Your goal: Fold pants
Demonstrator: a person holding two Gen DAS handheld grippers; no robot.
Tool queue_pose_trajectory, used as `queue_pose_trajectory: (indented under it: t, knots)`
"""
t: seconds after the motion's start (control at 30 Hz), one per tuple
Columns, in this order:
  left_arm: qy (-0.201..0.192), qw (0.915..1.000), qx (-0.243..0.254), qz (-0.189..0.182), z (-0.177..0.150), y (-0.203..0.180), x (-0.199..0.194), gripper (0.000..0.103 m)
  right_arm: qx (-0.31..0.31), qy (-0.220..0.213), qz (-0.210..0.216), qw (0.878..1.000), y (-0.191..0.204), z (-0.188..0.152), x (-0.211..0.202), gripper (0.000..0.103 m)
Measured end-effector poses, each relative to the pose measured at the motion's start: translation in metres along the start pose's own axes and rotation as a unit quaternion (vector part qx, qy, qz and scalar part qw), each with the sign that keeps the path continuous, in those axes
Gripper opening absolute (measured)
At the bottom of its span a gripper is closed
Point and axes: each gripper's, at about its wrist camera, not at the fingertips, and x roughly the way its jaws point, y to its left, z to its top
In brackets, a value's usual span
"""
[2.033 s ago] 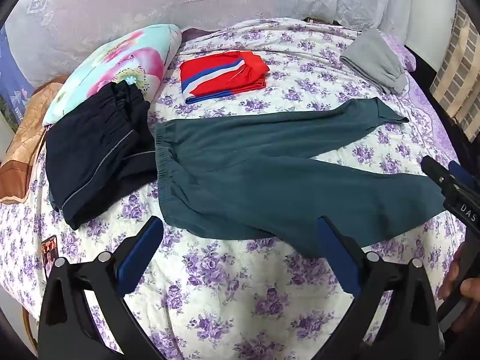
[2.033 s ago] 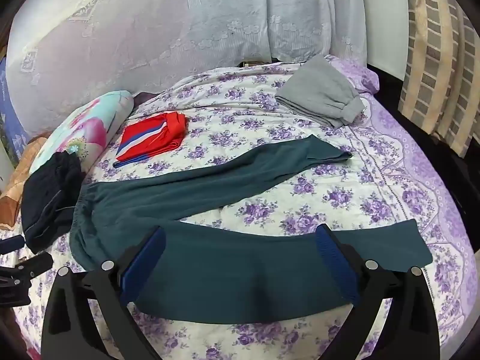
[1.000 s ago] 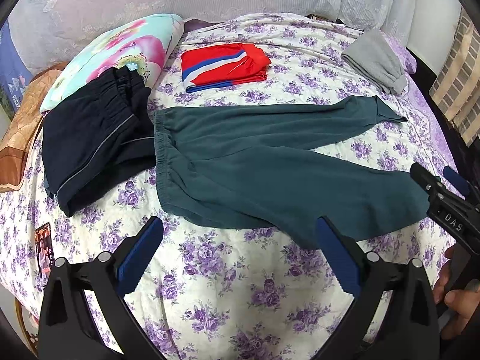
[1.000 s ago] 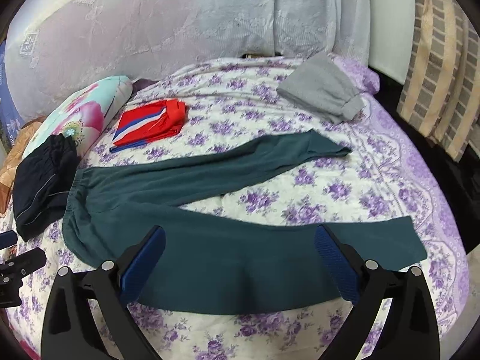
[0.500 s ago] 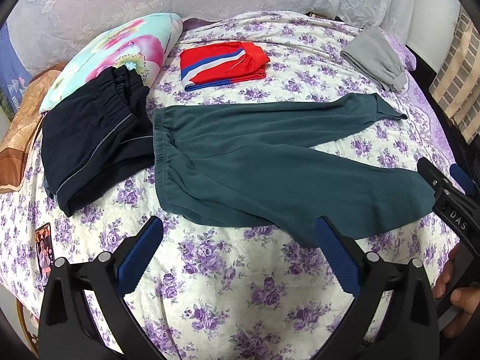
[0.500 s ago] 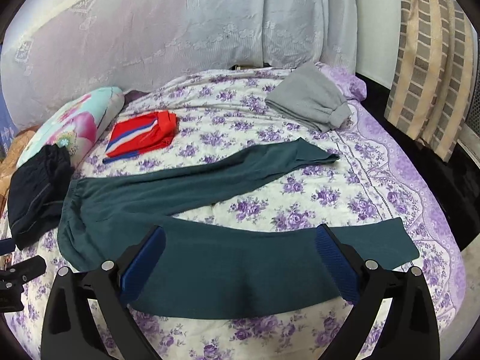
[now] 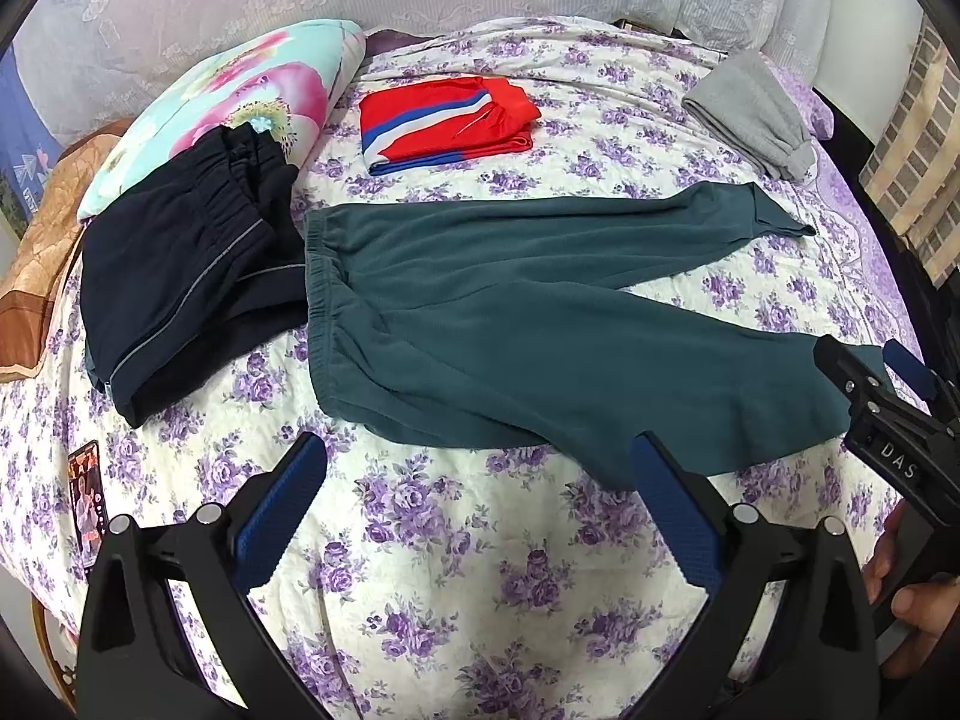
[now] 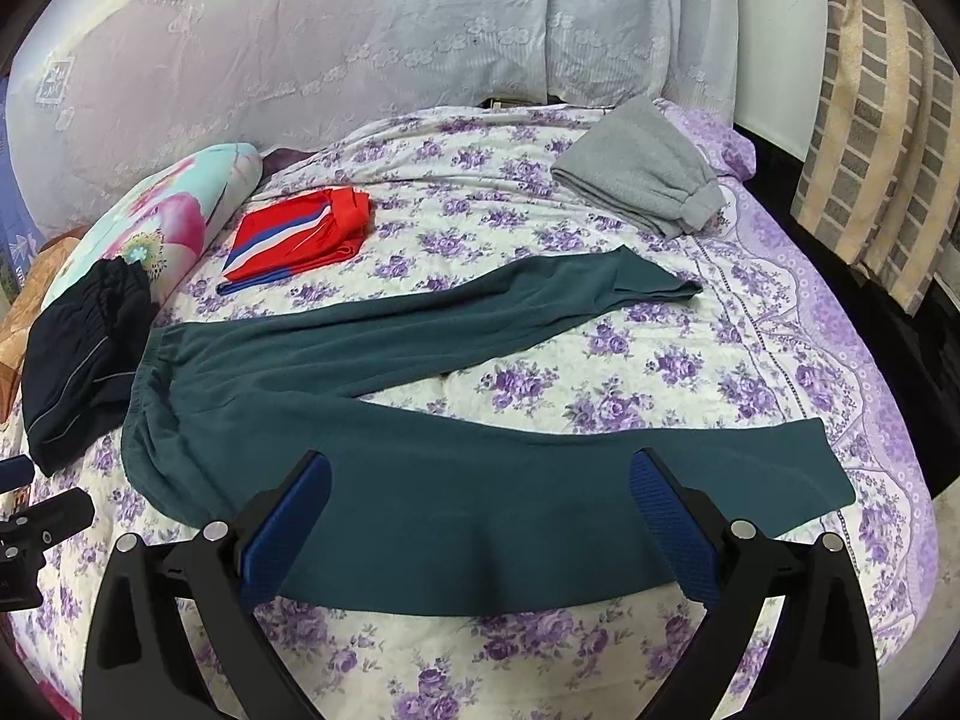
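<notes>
Dark teal pants (image 7: 510, 324) lie spread flat on the floral bedspread (image 7: 456, 546), waistband at the left, the two legs splayed apart to the right. They also show in the right wrist view (image 8: 456, 480). My left gripper (image 7: 480, 516) is open and empty, above the bedspread just in front of the near leg. My right gripper (image 8: 480, 522) is open and empty, over the near leg's middle. The right gripper also appears at the right edge of the left wrist view (image 7: 870, 384), by the near leg's cuff.
Folded black pants (image 7: 180, 276) touch the waistband at the left, leaning on a floral pillow (image 7: 234, 102). Folded red shorts (image 7: 444, 120) and folded grey pants (image 7: 750, 114) lie farther back. A striped curtain (image 8: 882, 138) hangs right; the bed edge drops off there.
Both grippers have shifted slightly over the bed and stayed open. The pants lie as before.
</notes>
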Motion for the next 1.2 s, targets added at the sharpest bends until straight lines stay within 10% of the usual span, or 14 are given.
queue_pose_trajectory:
  t: [1.2]
  knots:
    - [0.082,0.994,-0.058,-0.043,0.007,0.042,0.058,0.098,0.017,0.043,0.008,0.999,-0.01,-0.011,0.025,0.1]
